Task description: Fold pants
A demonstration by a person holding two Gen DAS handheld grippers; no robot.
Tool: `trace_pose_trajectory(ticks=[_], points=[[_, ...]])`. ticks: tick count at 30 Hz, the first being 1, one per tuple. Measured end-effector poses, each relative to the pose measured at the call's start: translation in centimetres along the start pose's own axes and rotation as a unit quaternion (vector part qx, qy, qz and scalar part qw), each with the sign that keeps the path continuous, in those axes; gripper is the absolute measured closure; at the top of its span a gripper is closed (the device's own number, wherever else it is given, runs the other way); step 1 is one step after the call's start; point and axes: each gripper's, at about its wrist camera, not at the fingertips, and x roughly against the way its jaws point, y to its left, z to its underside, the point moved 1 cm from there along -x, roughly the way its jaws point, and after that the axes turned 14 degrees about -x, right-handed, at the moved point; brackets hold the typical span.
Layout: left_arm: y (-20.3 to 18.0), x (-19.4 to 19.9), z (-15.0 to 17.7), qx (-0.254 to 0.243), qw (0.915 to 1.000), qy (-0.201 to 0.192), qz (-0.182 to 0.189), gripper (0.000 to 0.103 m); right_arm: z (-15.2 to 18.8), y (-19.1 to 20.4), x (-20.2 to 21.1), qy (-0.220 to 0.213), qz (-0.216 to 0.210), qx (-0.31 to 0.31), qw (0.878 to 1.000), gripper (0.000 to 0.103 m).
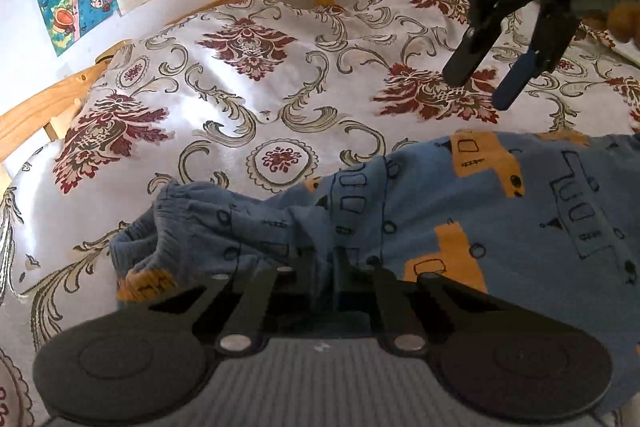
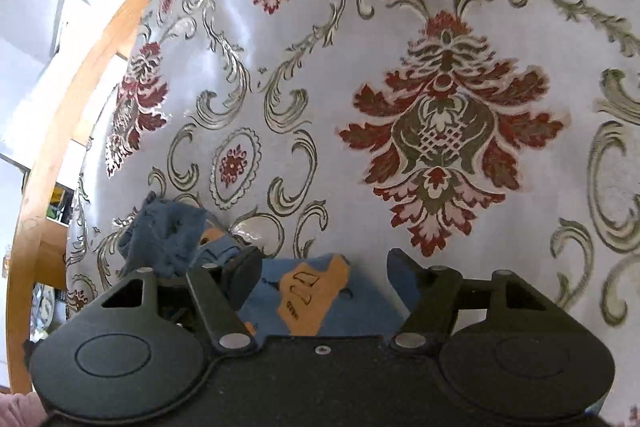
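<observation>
Left gripper (image 1: 320, 267) pinches the blue-and-orange printed cotton pants (image 1: 460, 211) near their gathered waistband; right gripper (image 2: 320, 267), jaws spread above them, should clamp before lifting evenly.

You are working over a bed (image 1: 256, 95) with a pale wooden frame (image 1: 36, 107) along its far and left edges. A glossy white bedspread (image 2: 280, 131) covers it, patterned with dark red floral medallions and grey-green scrolls. Directly on the bedspread lie the blue pants (image 1: 460, 211) (printed with orange patches and outlined vehicles), their gathered waistband (image 1: 176, 223) bunched up towards the left.
</observation>
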Motion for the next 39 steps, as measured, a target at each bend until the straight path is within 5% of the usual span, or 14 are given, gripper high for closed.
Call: trace_pose_trajectory(ticks=[12, 14, 16, 18, 27, 30, 34, 36, 39], points=[[0.1, 0.2, 0.2, -0.004, 1.0, 0.001, 0.004, 0.095, -0.2, -0.3, -2.7, 0.021, 0.016, 0.019, 0.999, 0.047], [0.1, 0.2, 0.2, -0.004, 1.0, 0.001, 0.004, 0.095, -0.1, 0.1, -3.0, 0.025, 0.026, 0.034, 0.999, 0.076], [0.1, 0.2, 0.2, -0.004, 1.0, 0.001, 0.004, 0.095, 0.1, 0.7, -3.2, 0.027, 0.038, 0.051, 0.998, 0.093], [0.1, 0.2, 0.2, -0.004, 1.0, 0.0, 0.004, 0.095, 0.5, 1.2, -3.0, 0.023, 0.048, 0.075, 0.996, 0.097], [0.3, 0.0, 0.2, -0.007, 1.0, -0.001, 0.004, 0.095, 0.3, 1.8, -0.7, -0.059, 0.076, 0.09, 0.991, 0.103], [0.7, 0.1, 0.2, 0.002, 0.9999, -0.003, 0.012, 0.086, 0.3, 1.6, -1.4, -0.06, 0.091, 0.103, 0.989, 0.103], [3.5, 0.9, 0.5, 0.079, 0.9961, 0.004, 0.039, 0.075, 0.6, 1.9, -1.1, -0.077, 0.105, 0.111, 0.985, 0.102], [5.4, 1.6, 1.2, 0.123, 0.9912, 0.009, 0.047, 0.074, 0.6, 1.8, -0.5, -0.091, 0.119, 0.113, 0.982, 0.091], [7.8, 2.0, 2.1, 0.148, 0.9887, 0.018, 0.016, 0.073, 1.3, 2.0, 1.2, -0.115, 0.131, 0.132, 0.976, 0.087]])
